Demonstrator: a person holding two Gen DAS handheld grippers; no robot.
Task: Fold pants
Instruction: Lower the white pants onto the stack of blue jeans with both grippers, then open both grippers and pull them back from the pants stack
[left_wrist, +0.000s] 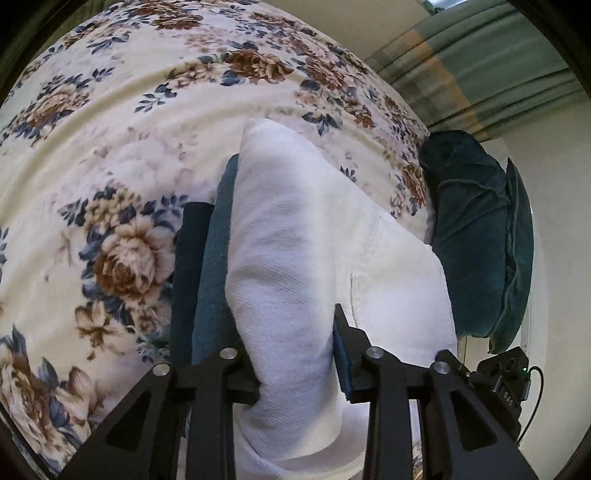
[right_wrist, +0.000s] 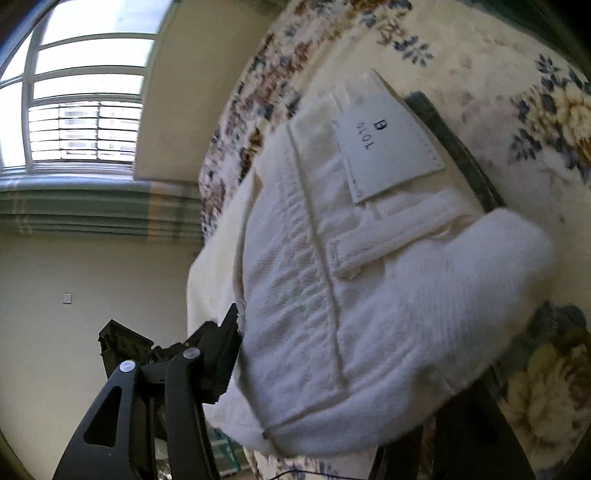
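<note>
- The white pants (left_wrist: 295, 258) lie bunched on the flowery blanket (left_wrist: 92, 166), long way running away from the left gripper (left_wrist: 280, 280).
- They look thick, with a label (right_wrist: 388, 147).
- The left gripper squeezes a fold; the right gripper (right_wrist: 332, 332) grips the waist part.

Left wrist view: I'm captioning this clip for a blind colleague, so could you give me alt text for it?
White pants lie bunched between the two fingers of the left gripper, over a floral bedspread. A dark teal cushion sits at the bed's right edge, with a striped curtain behind.
</note>
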